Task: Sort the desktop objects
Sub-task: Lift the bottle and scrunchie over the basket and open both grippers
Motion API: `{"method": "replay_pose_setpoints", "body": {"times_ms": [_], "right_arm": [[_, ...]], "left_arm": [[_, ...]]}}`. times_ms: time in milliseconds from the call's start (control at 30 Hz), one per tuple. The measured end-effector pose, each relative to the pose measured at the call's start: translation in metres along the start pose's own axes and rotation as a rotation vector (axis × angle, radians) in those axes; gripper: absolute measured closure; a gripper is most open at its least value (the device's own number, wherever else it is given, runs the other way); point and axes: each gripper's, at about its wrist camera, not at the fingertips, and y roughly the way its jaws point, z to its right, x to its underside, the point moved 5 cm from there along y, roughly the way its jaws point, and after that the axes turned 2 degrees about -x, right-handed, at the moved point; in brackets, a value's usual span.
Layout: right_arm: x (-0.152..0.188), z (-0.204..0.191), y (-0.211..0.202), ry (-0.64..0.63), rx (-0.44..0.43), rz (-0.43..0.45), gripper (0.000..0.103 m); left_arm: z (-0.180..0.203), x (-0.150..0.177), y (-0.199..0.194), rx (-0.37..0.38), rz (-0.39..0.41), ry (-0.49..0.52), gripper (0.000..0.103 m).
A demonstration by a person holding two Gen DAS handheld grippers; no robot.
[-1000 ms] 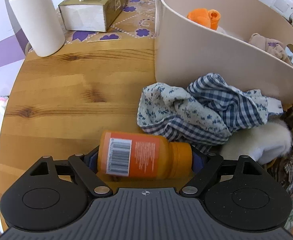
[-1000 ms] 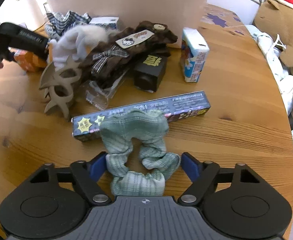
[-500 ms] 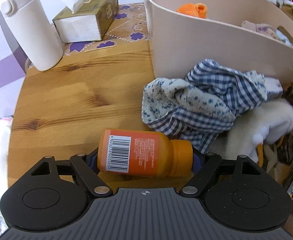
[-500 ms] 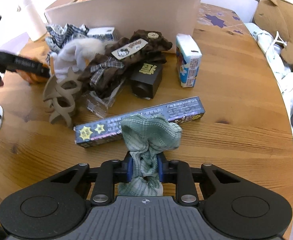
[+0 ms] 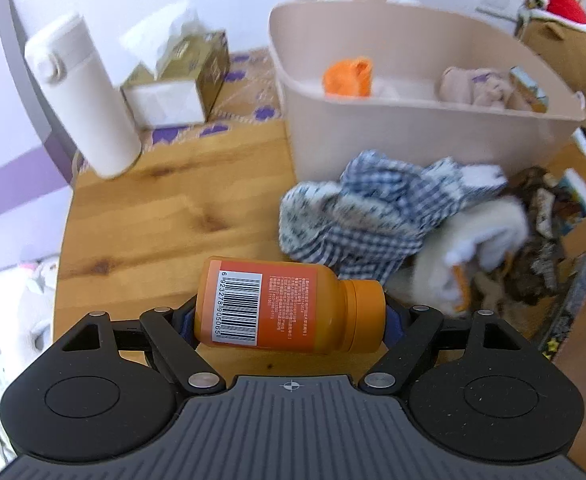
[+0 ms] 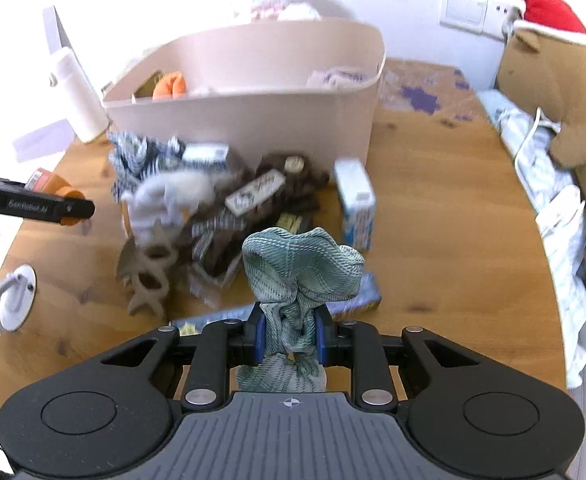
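Observation:
My left gripper (image 5: 289, 320) is shut on an orange bottle (image 5: 289, 306) that lies crosswise between its fingers, lifted off the wooden table (image 5: 165, 208). My right gripper (image 6: 289, 338) is shut on a green scrunchie (image 6: 301, 270), which bunches up above the pads, clear of the table. A beige bin (image 5: 413, 128) stands at the back with an orange item (image 5: 349, 78) and soft things inside. In the right wrist view the left gripper (image 6: 69, 210) shows at the far left with the bottle's orange cap.
A pile lies in front of the bin (image 6: 253, 120): checked cloth (image 5: 377, 208), white fluffy item (image 6: 173, 196), brown bows (image 6: 269, 196), a tan claw clip (image 6: 149, 276), a long blue box (image 6: 353, 300), a small carton (image 6: 355, 200). A white flask (image 5: 81, 92) and tissue box (image 5: 181, 80) stand left.
The right gripper shut on the green scrunchie and lifted it off the table. The left gripper rose with the orange bottle; the bin's inside now shows.

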Motion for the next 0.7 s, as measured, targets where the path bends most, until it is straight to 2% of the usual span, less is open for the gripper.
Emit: {"method": "replay_pose_setpoints", "body": {"times_ms": [367,700], "right_arm": [[-0.050,0.016,-0.019,0.007,-0.002,0.118,0.081],[-0.110,0.023,-0.026,-0.061,0.036,0.216,0.081]], "left_arm": [[0.016,-0.055,-0.048,0.034,0.153,0.032,0.021],[0.024,-0.121,-0.065,0.044,0.268,0.046,0.021]]}}
